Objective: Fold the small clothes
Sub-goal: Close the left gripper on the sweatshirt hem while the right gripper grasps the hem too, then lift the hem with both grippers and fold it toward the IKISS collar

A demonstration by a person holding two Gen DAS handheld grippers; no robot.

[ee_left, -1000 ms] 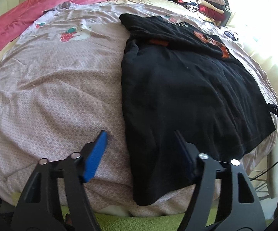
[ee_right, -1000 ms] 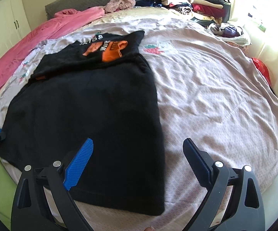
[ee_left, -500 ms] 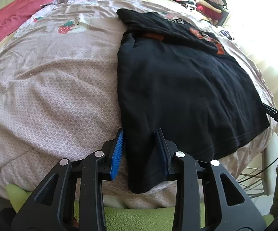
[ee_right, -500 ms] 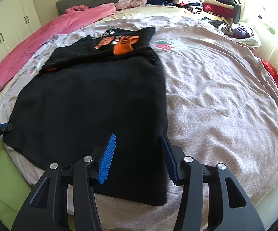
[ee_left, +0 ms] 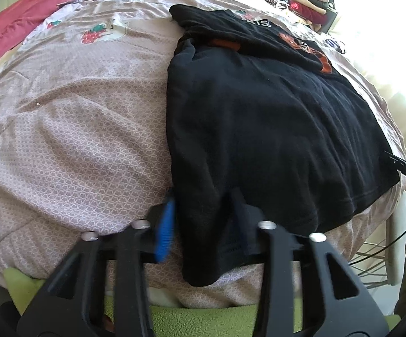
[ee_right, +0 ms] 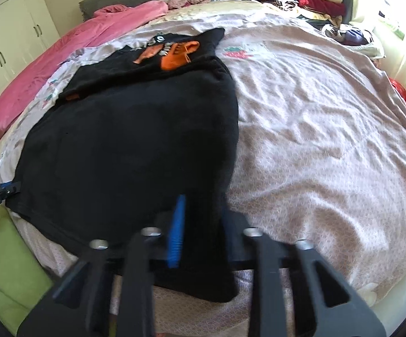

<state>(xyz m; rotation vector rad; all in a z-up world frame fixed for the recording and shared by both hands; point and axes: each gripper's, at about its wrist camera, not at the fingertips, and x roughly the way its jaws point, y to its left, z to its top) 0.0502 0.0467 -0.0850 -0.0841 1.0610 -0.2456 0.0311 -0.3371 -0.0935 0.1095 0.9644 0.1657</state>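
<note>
— Nearest the cameras?
— The left hand-held gripper is closing on the black shirt's near hem corner; the right hand-held gripper is clamped on the other.
— Beyond?
— The shirt lies spread over the bed.

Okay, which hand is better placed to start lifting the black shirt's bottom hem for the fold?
Right, narrowly: the right gripper is shut on the black cotton shirt near its hem corner; the left gripper's jaws are closing around the other corner.
</note>
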